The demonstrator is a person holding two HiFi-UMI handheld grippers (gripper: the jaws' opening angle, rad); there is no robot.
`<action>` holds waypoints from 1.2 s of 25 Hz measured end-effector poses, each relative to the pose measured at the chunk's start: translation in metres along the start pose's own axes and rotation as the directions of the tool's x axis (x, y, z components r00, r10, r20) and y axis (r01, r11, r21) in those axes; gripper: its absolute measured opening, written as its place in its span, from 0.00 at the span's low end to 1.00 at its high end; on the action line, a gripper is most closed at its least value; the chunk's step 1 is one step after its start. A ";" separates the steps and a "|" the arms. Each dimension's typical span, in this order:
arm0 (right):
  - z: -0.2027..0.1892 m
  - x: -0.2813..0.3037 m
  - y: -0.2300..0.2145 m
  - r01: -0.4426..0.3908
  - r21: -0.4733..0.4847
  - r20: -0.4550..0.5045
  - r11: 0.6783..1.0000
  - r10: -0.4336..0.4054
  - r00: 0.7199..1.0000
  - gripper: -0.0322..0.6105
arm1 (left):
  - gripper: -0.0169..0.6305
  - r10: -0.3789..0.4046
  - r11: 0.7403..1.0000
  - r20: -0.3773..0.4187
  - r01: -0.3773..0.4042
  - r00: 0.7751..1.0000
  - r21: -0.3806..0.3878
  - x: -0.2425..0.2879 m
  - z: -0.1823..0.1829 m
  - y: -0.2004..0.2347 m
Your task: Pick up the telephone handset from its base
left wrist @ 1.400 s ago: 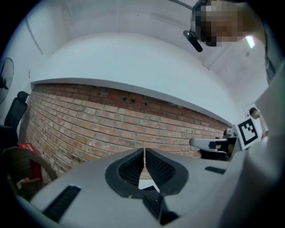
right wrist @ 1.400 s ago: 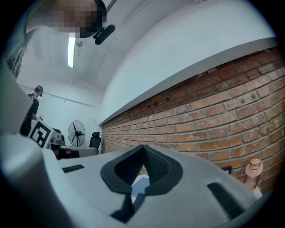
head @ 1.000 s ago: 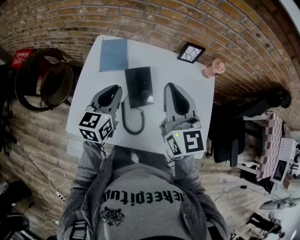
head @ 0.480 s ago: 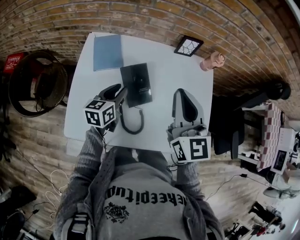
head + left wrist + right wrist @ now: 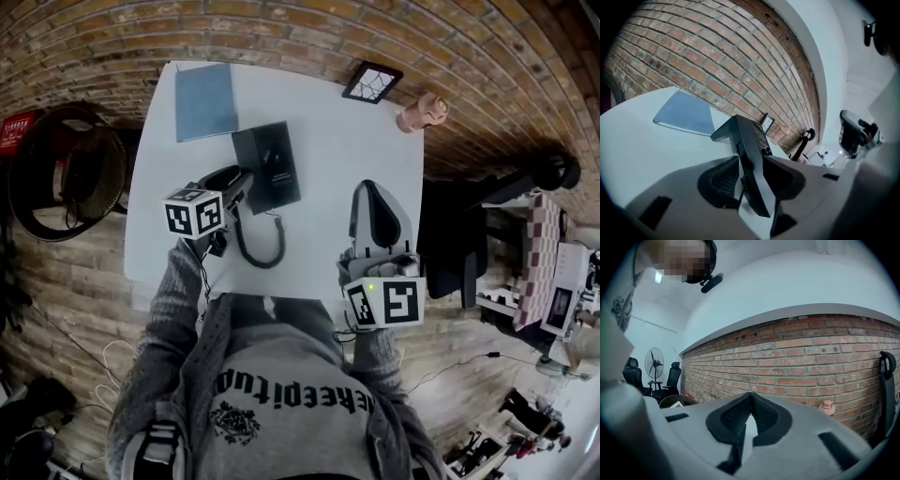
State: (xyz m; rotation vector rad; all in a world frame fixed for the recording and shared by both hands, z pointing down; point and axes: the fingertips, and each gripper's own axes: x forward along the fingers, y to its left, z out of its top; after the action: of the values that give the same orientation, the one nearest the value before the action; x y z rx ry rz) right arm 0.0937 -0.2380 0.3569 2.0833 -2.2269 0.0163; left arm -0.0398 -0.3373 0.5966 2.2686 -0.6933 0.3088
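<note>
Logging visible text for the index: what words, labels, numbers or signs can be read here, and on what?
Sweatshirt: a row of letters, upside down and warped, not reliably readable.
Red sign at the left edge: white print, too small to read.
Marker cubes: square patterns only, no text.
Gripper views: no text.

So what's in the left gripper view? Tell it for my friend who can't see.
A black plastic telephone sits between the fingers of the grey left gripper, which have just been opening and stand wide, not squeezing it. Behind lie a white table, a flat blue book and a red brick wall.
</note>
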 end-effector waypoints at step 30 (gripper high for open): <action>0.003 0.018 -0.006 -0.048 -0.021 0.002 0.999 0.048 0.999 0.05 | 0.14 -0.108 0.961 0.023 0.111 0.994 -0.252 0.006 -0.003 -0.012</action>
State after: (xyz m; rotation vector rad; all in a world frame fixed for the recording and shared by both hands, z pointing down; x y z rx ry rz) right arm 0.0982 -0.2563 0.3546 2.0197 -2.2685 -0.0071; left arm -0.0281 -0.3310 0.5945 2.0557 -0.5740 0.1473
